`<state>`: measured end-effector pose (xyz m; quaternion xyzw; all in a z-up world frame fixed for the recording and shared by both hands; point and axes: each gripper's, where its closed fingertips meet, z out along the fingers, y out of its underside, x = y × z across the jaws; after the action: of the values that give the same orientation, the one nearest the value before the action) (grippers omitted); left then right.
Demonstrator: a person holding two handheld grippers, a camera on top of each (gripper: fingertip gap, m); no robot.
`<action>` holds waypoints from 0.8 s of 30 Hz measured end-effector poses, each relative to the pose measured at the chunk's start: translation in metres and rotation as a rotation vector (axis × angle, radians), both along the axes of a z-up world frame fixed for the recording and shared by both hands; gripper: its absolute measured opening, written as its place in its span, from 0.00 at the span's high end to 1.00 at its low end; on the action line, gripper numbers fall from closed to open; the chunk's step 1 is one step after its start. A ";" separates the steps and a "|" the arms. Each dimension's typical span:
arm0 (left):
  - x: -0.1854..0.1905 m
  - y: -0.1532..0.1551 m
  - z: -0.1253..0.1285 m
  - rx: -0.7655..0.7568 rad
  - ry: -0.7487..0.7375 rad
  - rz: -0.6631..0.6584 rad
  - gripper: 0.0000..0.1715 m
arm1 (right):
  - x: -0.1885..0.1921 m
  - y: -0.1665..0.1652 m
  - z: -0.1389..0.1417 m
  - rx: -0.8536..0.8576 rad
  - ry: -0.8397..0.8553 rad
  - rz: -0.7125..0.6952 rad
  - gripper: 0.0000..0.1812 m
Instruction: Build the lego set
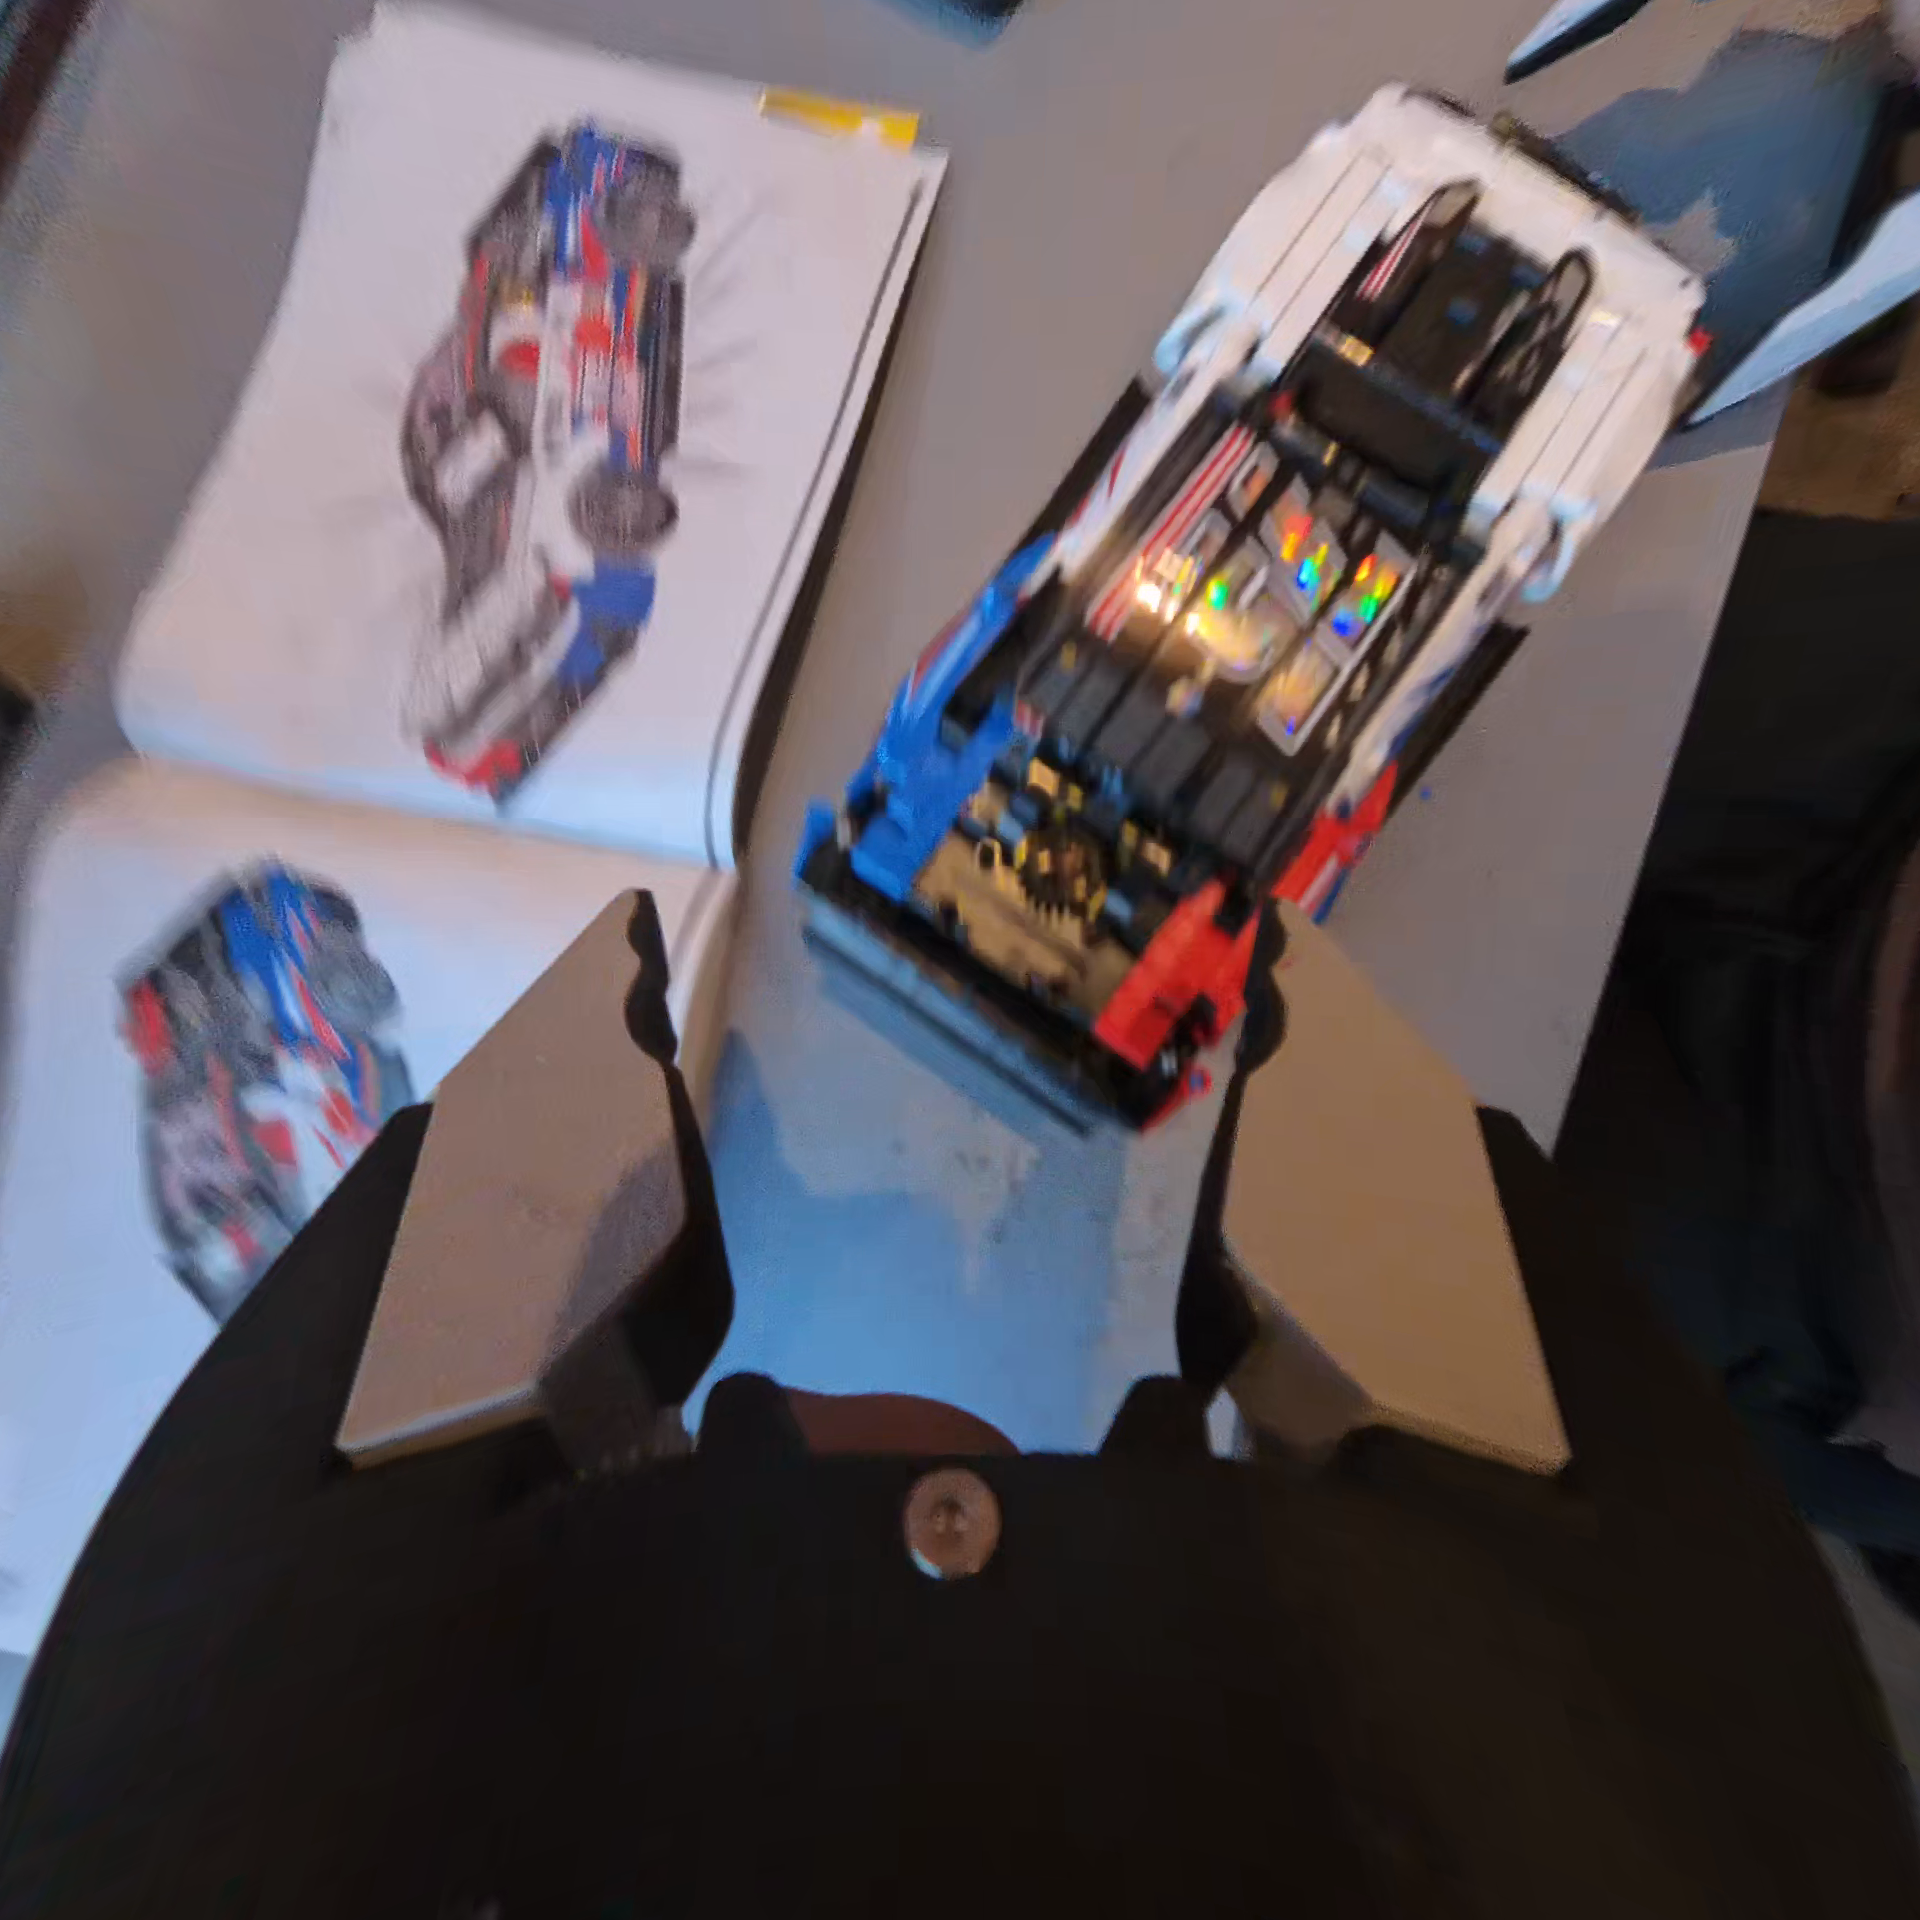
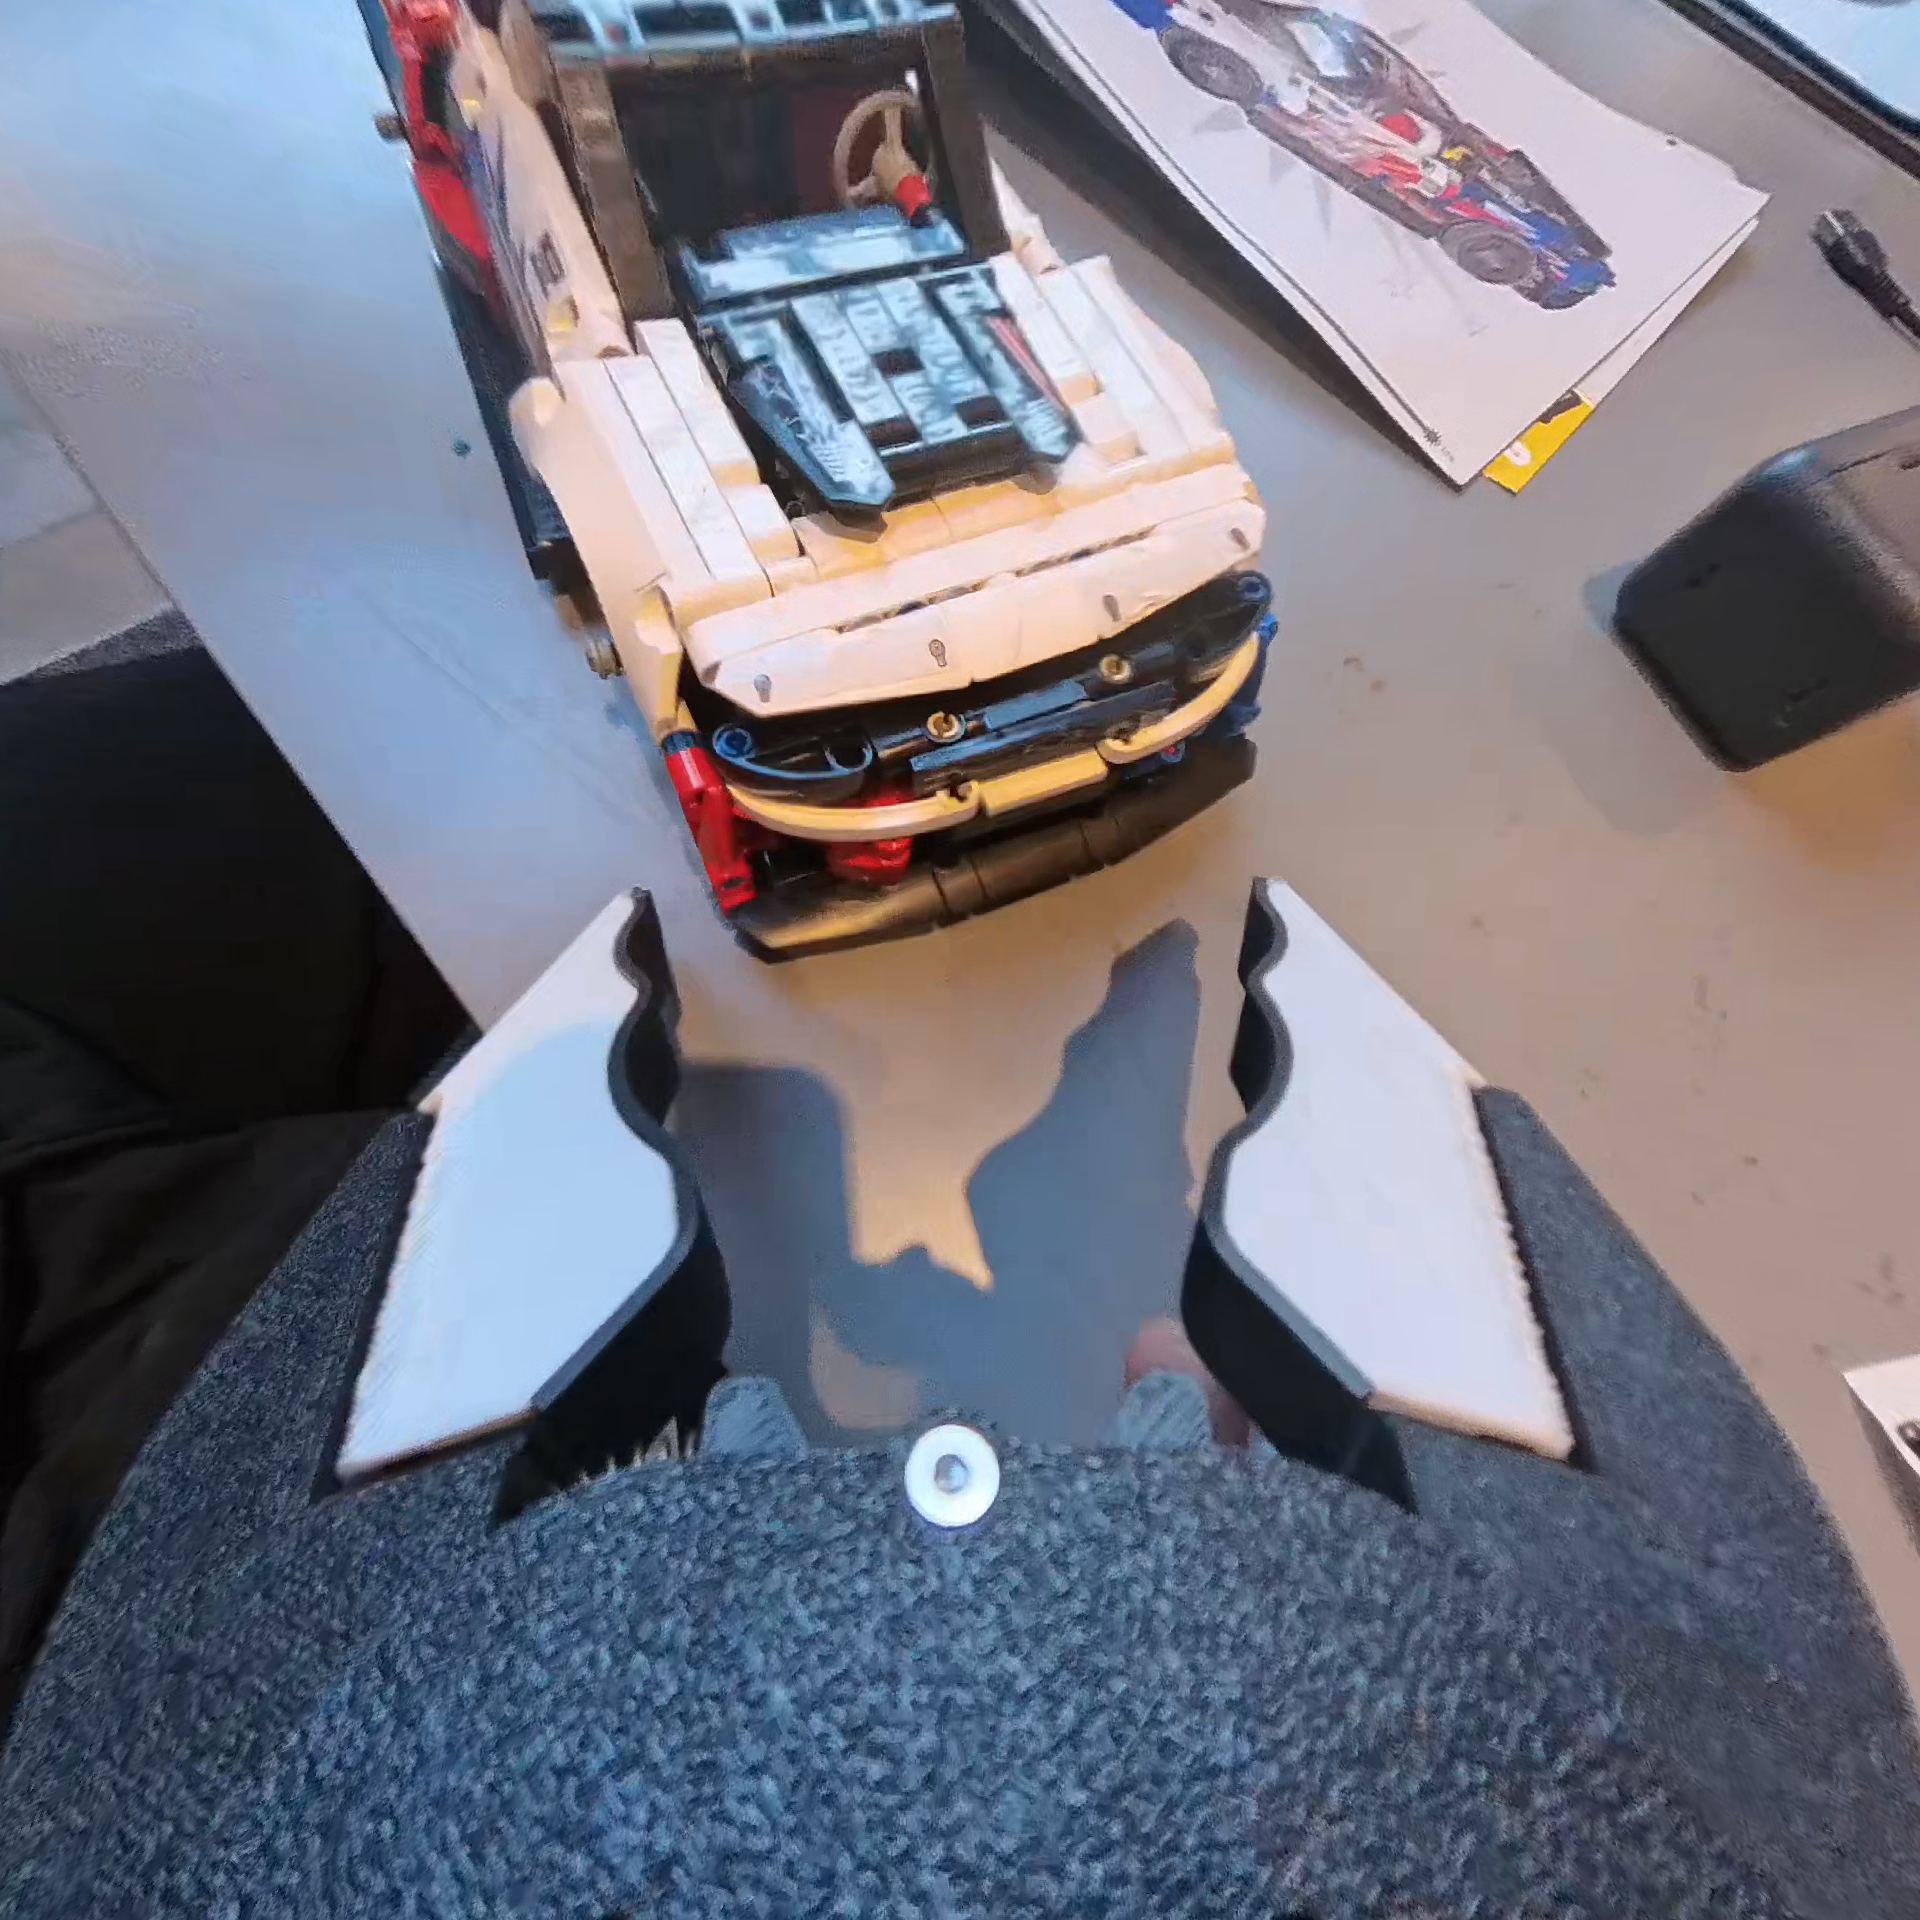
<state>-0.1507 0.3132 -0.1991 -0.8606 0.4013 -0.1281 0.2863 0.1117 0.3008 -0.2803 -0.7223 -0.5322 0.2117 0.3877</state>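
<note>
Ahead of both grippers: car (image 2: 862, 499), long axis running near-to-far. Left gripper (image 1: 951, 997) empty, spread wide, at its tail; right gripper (image 2: 951, 987) likewise, facing its nose.

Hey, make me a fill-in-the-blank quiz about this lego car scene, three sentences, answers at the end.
1. Both grippers, left and right, have their fingers ____.
2. The booklet beside the car lies ____, showing car drawings.
3. The car's hood is mostly ____ in colour.

Answers: open; open; white
</note>
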 end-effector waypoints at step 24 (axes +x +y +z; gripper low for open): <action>0.092 -0.100 -0.044 -0.209 -0.533 -0.133 0.35 | 0.035 0.029 -0.005 0.066 -0.086 -0.021 0.52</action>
<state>-0.0591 0.2128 -0.2431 -0.7932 0.3521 -0.4088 0.2823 0.1465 0.3294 -0.2854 -0.7232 -0.5474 0.1587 0.3901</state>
